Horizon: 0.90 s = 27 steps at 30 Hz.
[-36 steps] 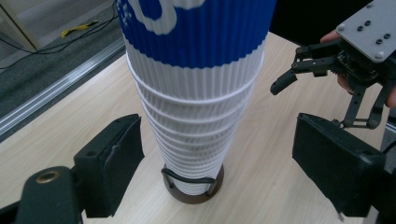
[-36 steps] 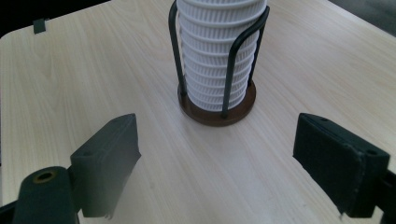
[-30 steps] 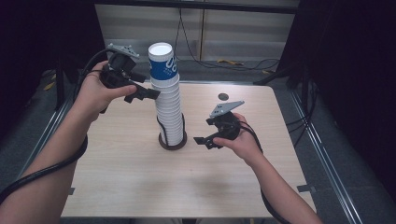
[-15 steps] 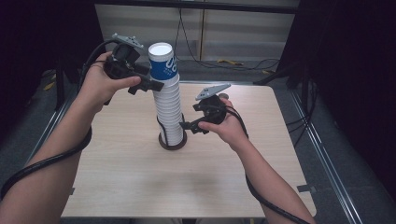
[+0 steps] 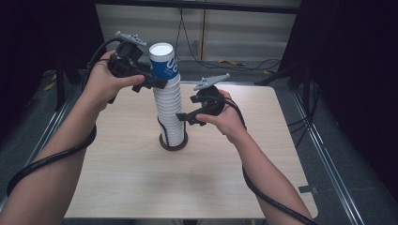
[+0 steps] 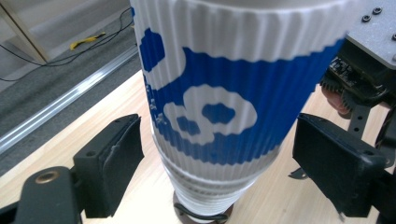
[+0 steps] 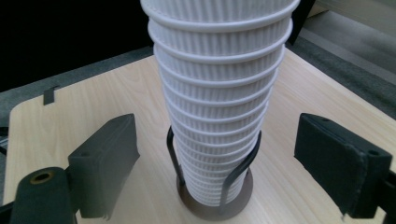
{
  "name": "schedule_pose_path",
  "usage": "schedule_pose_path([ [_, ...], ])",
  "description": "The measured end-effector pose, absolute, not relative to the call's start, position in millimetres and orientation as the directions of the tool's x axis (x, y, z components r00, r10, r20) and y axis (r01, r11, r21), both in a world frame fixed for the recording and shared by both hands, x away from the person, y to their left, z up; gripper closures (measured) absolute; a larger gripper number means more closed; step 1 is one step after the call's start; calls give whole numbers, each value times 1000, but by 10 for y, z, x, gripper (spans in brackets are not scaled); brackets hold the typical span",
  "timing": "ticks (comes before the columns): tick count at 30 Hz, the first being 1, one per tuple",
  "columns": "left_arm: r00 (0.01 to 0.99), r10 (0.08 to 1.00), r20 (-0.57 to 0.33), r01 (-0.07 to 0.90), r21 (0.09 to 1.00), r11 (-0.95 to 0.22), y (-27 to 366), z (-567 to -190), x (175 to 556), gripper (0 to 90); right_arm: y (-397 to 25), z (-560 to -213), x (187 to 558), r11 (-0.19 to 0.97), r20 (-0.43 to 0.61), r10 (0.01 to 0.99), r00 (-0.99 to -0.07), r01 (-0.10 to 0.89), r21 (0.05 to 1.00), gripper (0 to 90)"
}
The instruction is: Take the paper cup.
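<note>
A tall stack of ribbed white paper cups stands in a dark wire holder at the table's middle. The top cup carries a blue and white pattern. My left gripper is open around the lower part of that top cup, a jaw on each side with gaps. My right gripper is open too, its jaws either side of the stack's lower half, not touching it.
The light wooden table has a strip of black tape near its right edge. Cables lie on the floor behind the table. In the left gripper view the right gripper's body shows behind the cup.
My left gripper has closed in on the top cup from the left. My right gripper has risen off the table and moved left, up to the stack.
</note>
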<state>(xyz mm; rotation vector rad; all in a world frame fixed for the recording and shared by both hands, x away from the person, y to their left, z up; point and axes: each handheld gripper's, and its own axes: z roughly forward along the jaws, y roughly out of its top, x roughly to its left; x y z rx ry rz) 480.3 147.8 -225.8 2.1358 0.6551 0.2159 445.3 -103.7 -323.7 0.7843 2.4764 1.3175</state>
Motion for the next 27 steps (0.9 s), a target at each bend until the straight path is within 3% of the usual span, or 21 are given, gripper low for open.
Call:
schedule_pose_path([
  [27,855,516,-47,352,783,-512,1370,-2269,4832,192,-783,-2930,4565,323,83,573,-815,318,891,126],
])
